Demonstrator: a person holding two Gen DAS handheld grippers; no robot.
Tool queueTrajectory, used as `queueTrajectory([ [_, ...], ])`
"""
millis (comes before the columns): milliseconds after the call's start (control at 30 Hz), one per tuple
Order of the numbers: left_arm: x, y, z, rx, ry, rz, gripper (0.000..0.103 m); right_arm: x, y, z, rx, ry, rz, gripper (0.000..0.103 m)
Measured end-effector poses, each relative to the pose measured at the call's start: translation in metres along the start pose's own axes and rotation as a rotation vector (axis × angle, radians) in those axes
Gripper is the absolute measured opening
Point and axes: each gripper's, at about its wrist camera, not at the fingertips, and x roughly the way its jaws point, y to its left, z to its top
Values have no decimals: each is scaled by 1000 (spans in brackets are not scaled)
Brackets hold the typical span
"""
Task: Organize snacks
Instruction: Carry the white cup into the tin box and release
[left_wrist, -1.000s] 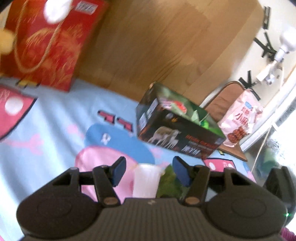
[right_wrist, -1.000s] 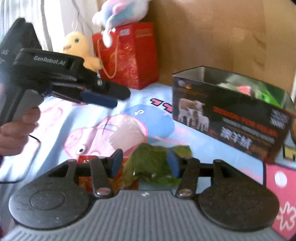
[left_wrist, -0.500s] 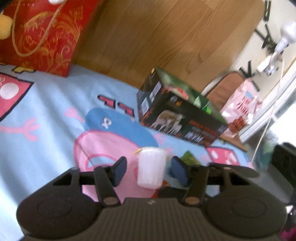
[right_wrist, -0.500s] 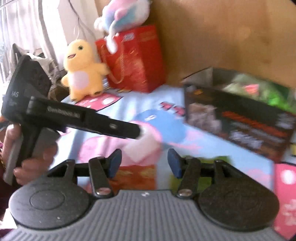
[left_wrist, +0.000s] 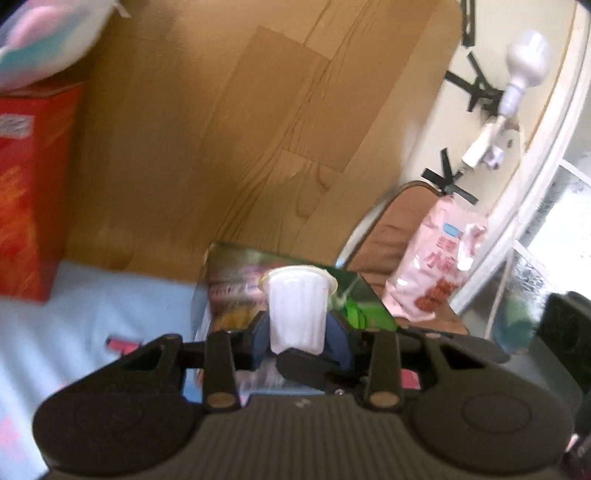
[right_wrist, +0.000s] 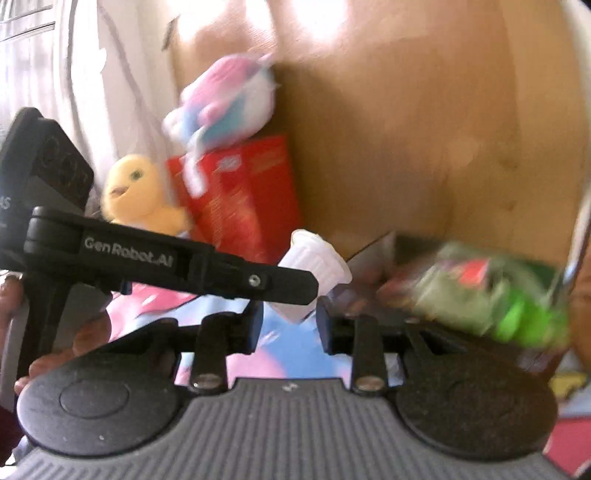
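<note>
White ribbed plastic cup (left_wrist: 297, 310), a small sealed snack pot by the look of it, sits clamped between the blue pads of the left gripper (left_wrist: 298, 338), jaws closing on its lower wall, cup upright with the flanged rim at 12 o'clock of the pads; it is carried clear of the blue cartoon-print cloth (left_wrist: 92, 295) and stands in line with the open snack box (left_wrist: 236, 291) at 12 o'clock. Right wrist view shows the same cup (right_wrist: 314, 262) from the side at the tip of the left gripper's black finger, tilted, rim toward 10 o'clock, with the box (right_wrist: 480, 291) at 3 o'clock of it, green packets inside, much blurred. Right gripper (right_wrist: 289, 326): jaws closing, gap between the pads shows only cloth, nothing pressed between them as far as I can tell; the cup's foot looks to be beyond them. Handling judgement: cup is light, thin-walled, likely to dent or pop out if squeezed hard; ribs give some purchase but the taper makes it prone to slipping downward, so hold just under the flange or mid-wall, not at the narrow foot; foil lid, if any, is fragile, keep pads off it. Red gift bag (right_wrist: 243, 199), yellow plush chick (right_wrist: 140, 199) and pastel plush (right_wrist: 225, 103) stand at 10 to 11 o'clock against the wooden board (left_wrist: 229, 129), well apart from the box
</note>
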Motion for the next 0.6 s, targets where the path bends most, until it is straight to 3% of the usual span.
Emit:
queueTrajectory([
  [133,39,-3,10,37,9,80,42,18,-25,13,-18,24,-85,36],
  [233,44,-4,7,43,8,140,43,37,-38,15,-23,59,-124,36],
  [400,-1,1,-11,-19,-2,80,45,-1,-51,3,28,18,-115,36],
  [500,-18,6,-40,-108,73,25,45,-33,-60,-16,95,20,-64,36],
  [600,-19,8,-71,-196,160,1,45,-57,-70,-46,174,80,-71,36],
])
